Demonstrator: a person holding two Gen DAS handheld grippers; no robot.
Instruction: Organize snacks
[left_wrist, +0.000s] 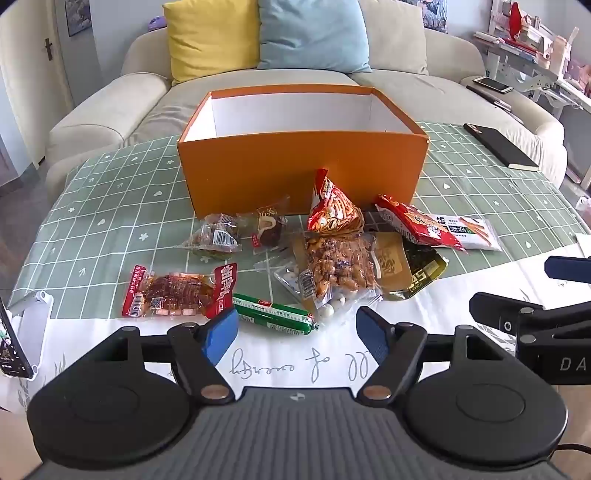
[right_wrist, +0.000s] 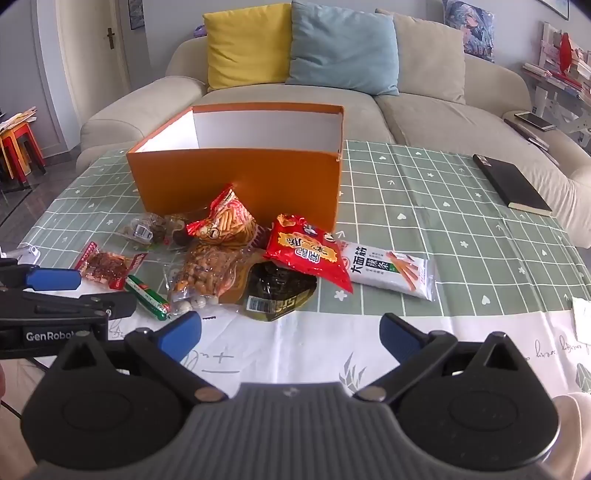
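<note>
An open orange box (left_wrist: 303, 170) (right_wrist: 236, 177) with a white inside stands on the green checked tablecloth. Several snack packs lie in front of it: a red meat pack (left_wrist: 173, 291) (right_wrist: 107, 266), a green sausage (left_wrist: 273, 314) (right_wrist: 147, 297), a peanut bag (left_wrist: 340, 266) (right_wrist: 210, 273), an upright red chip bag (left_wrist: 332, 206) (right_wrist: 225, 218), a red flat bag (left_wrist: 417, 221) (right_wrist: 308, 254), a white strip pack (left_wrist: 469, 230) (right_wrist: 391, 271) and a dark yellow pack (left_wrist: 410, 271) (right_wrist: 277, 291). My left gripper (left_wrist: 297, 334) is open just before the sausage. My right gripper (right_wrist: 290, 336) is open, before the dark pack.
A black notebook (left_wrist: 498, 146) (right_wrist: 511, 184) lies at the table's right. A beige sofa (left_wrist: 110, 103) (right_wrist: 424, 107) with yellow and blue cushions stands behind the table. A phone on a white stand (left_wrist: 22, 339) is at the left edge. A white cloth covers the near table edge.
</note>
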